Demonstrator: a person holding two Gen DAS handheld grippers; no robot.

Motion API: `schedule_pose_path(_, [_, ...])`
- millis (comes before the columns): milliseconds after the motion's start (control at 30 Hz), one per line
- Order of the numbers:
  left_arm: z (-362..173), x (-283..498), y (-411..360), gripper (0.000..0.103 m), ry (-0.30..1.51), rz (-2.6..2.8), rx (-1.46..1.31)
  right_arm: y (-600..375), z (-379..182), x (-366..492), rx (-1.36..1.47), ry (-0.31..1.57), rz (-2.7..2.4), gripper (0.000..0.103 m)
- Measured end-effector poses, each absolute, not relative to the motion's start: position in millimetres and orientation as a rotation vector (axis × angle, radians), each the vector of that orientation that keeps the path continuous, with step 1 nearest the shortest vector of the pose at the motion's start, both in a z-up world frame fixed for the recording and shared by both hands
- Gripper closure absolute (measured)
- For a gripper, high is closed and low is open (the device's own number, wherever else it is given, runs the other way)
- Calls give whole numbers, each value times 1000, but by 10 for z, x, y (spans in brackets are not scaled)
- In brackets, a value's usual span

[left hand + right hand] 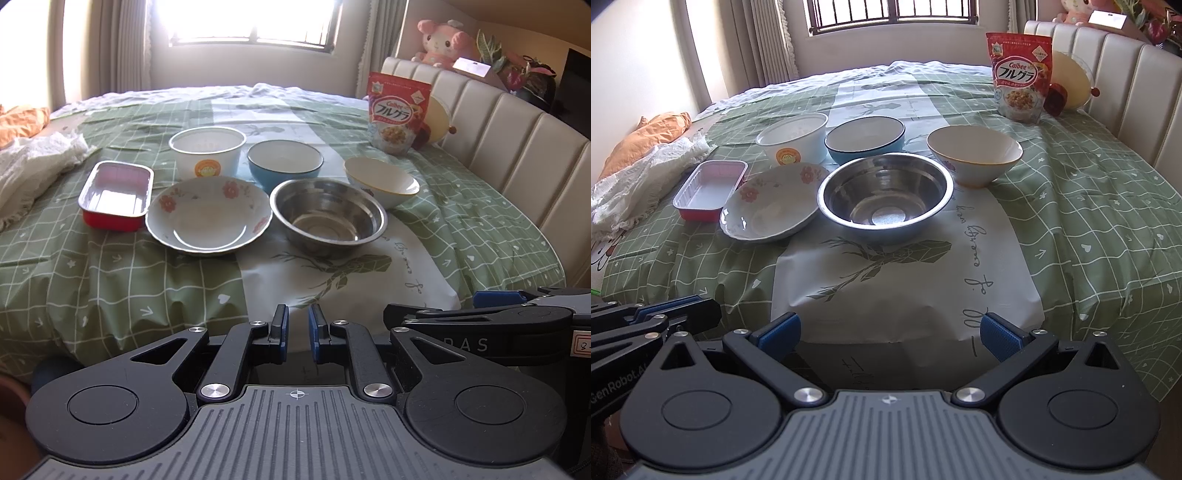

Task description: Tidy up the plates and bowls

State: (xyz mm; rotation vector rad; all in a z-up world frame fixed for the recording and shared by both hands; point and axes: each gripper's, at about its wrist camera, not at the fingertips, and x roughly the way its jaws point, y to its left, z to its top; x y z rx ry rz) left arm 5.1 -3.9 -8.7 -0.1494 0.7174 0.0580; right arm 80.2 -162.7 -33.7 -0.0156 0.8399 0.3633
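Both grippers hang over the near edge of a bed spread with a green checked cloth (pixel 1089 206), holding nothing. From its own camera, the left gripper (pixel 297 330) has its blue pads drawn close with only a narrow gap between them, while the right gripper (pixel 890 332) stands wide open.

Ahead of them, well apart from the pads, the dishes sit in two rows. Nearest, from left: a red foil tray (pixel 116 195), a flowered plate (pixel 208 216) and a steel bowl (pixel 328 216). Behind them stand a white tub (pixel 207 153) and a blue bowl (pixel 284 162), with a white bowl (pixel 380 181) off to the right. The plate's rim meets the tray on one side and comes close to the steel bowl on the other.

The left view alone takes in a pink plush toy (pixel 441 40) above the padded headboard (pixel 517 140), and the window there is washed out. Only the right view shows the window bars (pixel 892 16) clearly and looks deeper into the steel bowl.

A red cereal bag (pixel 1019 77) stands far right by the headboard. White lace cloth (pixel 639 181) crowds the tray's left side. Between the grippers and the front row lies open, flat cloth.
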Motion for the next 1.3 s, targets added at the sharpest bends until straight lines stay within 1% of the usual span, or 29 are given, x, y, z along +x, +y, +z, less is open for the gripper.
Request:
schedule_pose_path(433, [-159,360,92,89,740,38,-194,-1635,-381,1111,10,845,372,0])
schedule_pose_path(533, [-152,499,185,89,717,19,-225,-1669,-406,1266,46,840,378,0])
schedule_pose_path(700, [-198,809,426,89,629,-45,-319,-1735,-457,1601,154,840,396,0])
schedule_pose_path(867, [-355,1287,810,89,687,-161,-478,-1813,-599,2044,287,891,442,0])
schedule_pose_path(933, [-432,1453,924,89,703,-169,-492,-1824,-683,2248,324,912,444,0])
schedule_pose_path(1033, [-539,1697,1078,89,759,-85,-549,-1791,-818,2524,315,922,411,0])
schedule_pose_path(1100, [-611,1839,1168,89,764,-93,-586,-1757,-942,2694,305,935,393,0])
schedule_pose_path(1300, [-791,2286,1246,89,807,-138,-598,-1782,-1253,3048,347,987,377,0])
